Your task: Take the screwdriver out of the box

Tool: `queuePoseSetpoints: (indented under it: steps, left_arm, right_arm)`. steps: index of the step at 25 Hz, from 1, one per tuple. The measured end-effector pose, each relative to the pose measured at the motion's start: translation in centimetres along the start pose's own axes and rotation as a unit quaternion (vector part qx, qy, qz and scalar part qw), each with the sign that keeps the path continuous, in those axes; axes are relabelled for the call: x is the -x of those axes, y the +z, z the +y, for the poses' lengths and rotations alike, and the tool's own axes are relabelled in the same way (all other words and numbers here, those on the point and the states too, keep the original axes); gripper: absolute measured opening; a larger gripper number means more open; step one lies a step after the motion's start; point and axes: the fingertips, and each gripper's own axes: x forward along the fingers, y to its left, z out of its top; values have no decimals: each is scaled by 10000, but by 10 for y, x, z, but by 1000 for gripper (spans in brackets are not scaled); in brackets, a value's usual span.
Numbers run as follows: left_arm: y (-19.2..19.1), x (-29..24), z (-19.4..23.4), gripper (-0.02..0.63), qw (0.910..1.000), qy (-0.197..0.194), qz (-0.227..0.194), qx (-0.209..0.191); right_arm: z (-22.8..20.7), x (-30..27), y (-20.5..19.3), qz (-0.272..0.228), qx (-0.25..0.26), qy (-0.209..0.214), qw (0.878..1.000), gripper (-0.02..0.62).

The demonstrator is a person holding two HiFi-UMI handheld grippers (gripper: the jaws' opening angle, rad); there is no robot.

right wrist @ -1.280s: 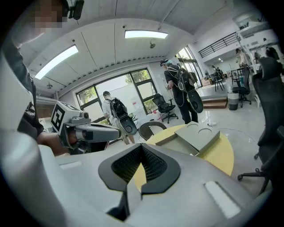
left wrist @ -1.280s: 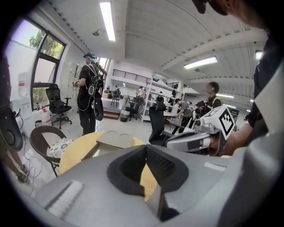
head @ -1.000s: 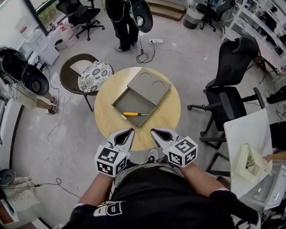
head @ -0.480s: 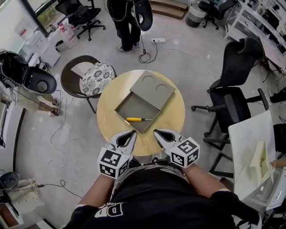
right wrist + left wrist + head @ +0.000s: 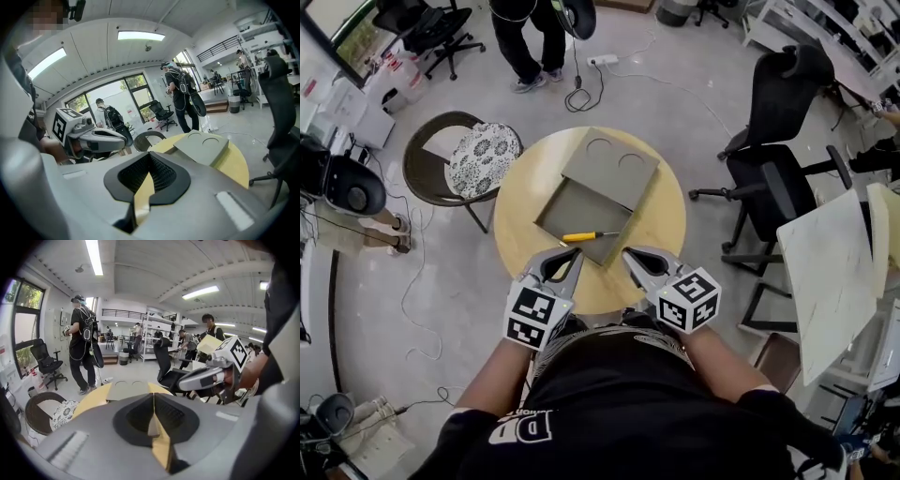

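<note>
Both hand-held grippers (image 5: 574, 254) (image 5: 628, 252) seem closed, empty; left loosening.

We are looking at bright, even indoor light.
Ceiling strip lights (image 5: 93, 258) are glaring, shadows are falling soft, and the two gripper views are bending and darkening at their edges, blurring close up.

The head camera looks steeply down from above the person onto the whole round worktop (image 5: 661, 230). Each gripper's camera sits close behind its fingers (image 5: 133, 416), facing nearly level across that worktop. All three views share the box lid (image 5: 609, 167).
</note>
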Motion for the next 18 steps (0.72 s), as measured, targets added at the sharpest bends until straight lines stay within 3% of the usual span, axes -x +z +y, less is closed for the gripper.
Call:
queuePoseSetpoints:
  steps: [6, 12, 15, 18]
  left_arm:
    - [-21, -23, 10, 63, 9927, -295, 595, -1009]
    - [-47, -58, 15, 129, 9831, -674, 983, -1387]
    - [-69, -82, 20, 144, 9696, -774, 1362, -1883]
    - [-103, -106, 23, 150, 9471, -962, 1796, -2480]
  right_arm:
    - [1, -5, -5, -25, -99, -270, 9996, -2]
    - [-2, -1, -19, -69, -302, -580, 9978, -2]
    - [-7, 2, -21, -99, -363, -694, 9969, -2]
    - [-10, 5, -28, -138, -435, -852, 9953, -2]
